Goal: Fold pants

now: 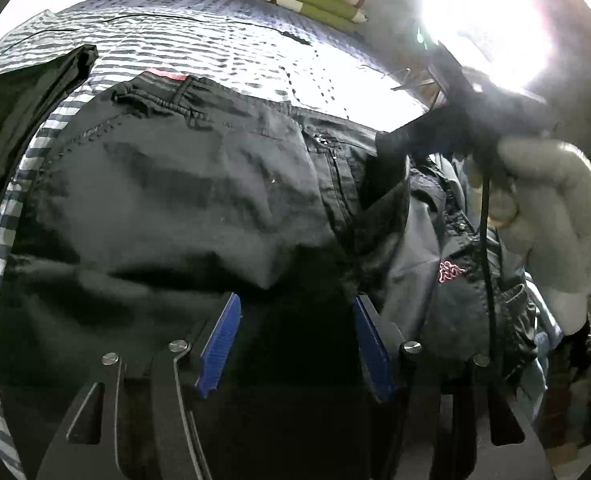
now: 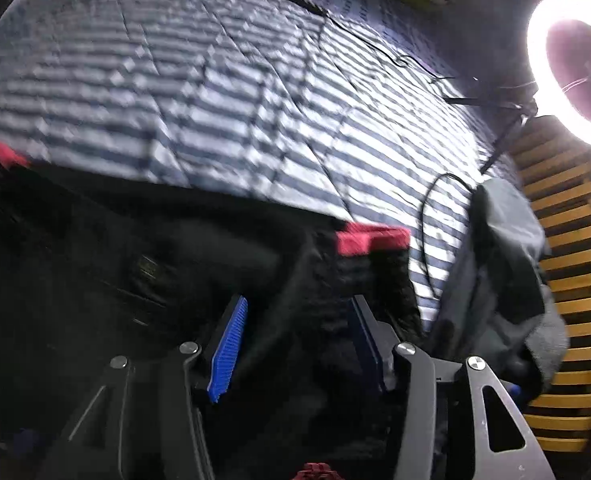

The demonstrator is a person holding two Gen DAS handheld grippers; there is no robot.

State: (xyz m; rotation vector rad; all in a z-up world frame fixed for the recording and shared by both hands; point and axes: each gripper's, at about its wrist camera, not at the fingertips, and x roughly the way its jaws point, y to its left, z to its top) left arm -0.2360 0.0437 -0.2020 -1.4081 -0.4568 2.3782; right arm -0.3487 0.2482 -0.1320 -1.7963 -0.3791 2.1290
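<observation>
Blue-padded fingers (image 1: 295,344) of the left gripper stand wide over the dark pants (image 1: 183,200), spread mid-frame on the striped bed (image 1: 215,40). Right gripper (image 2: 295,344) fingers, part-open, hold nothing above the red-trimmed waistband (image 2: 371,238); best pinch both edges squarely before folding.

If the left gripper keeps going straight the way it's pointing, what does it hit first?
Most likely the dark pants spread on the striped bedsheet. The left gripper is open and angled down at that fabric, with nothing else visible in between. How far away the cloth is can't be judged from this view.
</observation>
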